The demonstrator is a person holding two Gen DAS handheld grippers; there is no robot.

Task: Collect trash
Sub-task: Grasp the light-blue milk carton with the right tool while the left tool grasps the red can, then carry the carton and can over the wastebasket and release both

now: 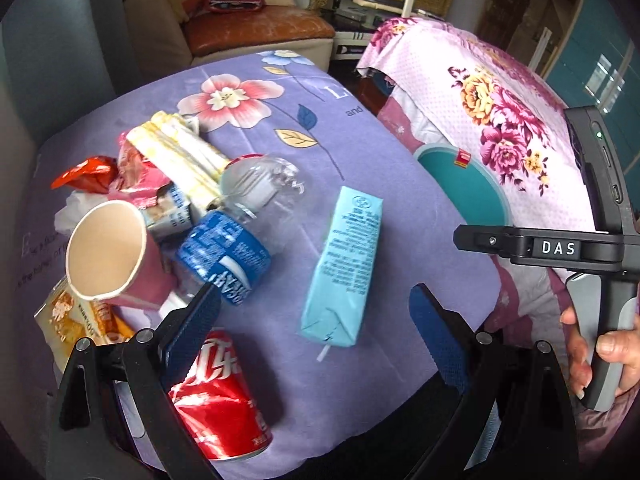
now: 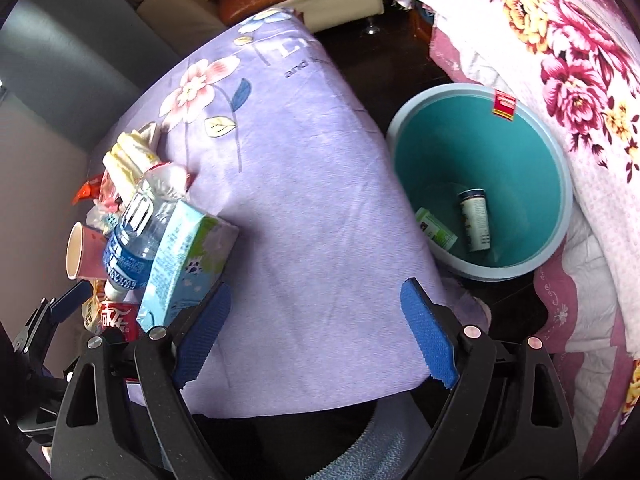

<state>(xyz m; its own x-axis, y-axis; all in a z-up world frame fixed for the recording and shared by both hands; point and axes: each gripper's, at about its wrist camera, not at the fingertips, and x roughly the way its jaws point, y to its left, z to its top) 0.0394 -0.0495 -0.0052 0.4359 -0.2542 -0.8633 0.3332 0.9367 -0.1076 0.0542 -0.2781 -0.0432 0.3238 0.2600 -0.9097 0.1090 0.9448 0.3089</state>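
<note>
Lavender flowered cloth covers the worktop (image 1: 360, 184), with a floral bed to the right and a teal bin (image 2: 520, 152) on the floor between them. 2 items already lie in the bin: a small bottle (image 2: 474, 220) and a green carton (image 2: 436, 230). Both tools are released with nothing between their blue pads: the left tool (image 1: 316, 332) hangs over the pale blue drink carton (image 1: 344, 268), the right tool (image 2: 316, 336) over bare cloth. Remaining trash sits at the worktop's left: a red can (image 1: 224, 400), a crushed water bottle (image 1: 244, 220), a paper cup (image 1: 108, 252) and wrappers (image 1: 160, 160). My judgement: take the blue carton next, since it lies alone. Straddle its narrow sides, close firmly without crushing it, then lift clear before swinging to the bin
</note>
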